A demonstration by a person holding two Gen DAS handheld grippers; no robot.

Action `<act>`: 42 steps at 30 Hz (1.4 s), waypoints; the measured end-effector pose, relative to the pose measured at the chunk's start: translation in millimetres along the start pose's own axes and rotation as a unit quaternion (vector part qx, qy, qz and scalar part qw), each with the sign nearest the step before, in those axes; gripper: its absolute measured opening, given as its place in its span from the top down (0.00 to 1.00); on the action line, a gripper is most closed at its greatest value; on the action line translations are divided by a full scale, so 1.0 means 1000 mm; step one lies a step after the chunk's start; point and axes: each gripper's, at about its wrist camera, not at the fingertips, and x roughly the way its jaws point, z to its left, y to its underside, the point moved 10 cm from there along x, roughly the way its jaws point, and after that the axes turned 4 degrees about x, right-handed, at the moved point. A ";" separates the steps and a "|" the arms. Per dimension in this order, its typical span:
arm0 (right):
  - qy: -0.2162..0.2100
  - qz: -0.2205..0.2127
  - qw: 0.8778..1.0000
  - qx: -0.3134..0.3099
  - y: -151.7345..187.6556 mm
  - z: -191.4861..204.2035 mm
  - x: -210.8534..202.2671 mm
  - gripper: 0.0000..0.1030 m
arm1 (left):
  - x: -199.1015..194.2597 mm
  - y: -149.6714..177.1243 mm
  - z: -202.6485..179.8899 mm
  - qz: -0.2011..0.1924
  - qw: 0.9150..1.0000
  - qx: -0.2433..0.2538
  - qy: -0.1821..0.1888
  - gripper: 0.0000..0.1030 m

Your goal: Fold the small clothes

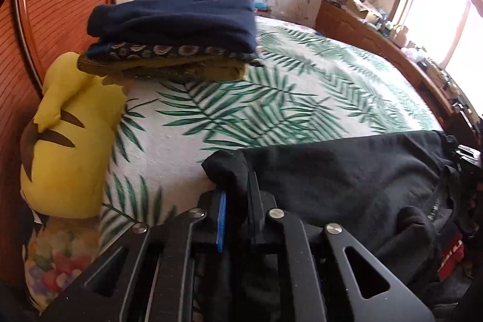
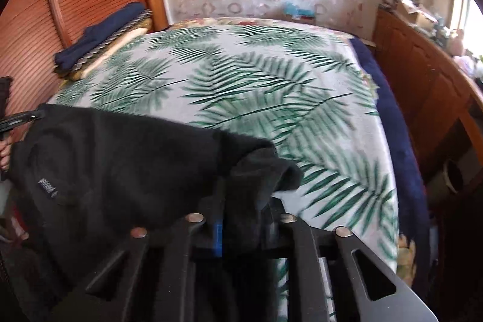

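Left tool (image 1: 234,192) and right tool (image 2: 241,201) are each pinching a bunched corner of the black garment (image 1: 347,171), which hangs stretched between them over the near edge of the bed (image 1: 241,116). To do this well I'd keep the top edge taut and level, then lay it flat on the leaf-print cover before folding, so no creases get trapped. Left view shows the folded stack (image 1: 178,29) up close plus a yellow plush toy (image 1: 69,135) beside it. Right view misses the toy but shows the garment's small label (image 2: 48,184) and the bed's far side.
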 end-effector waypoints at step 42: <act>0.034 -0.289 0.954 -0.070 -0.087 0.025 -0.249 0.89 | -0.273 -0.174 -0.052 -0.338 0.939 0.057 -0.002 0.91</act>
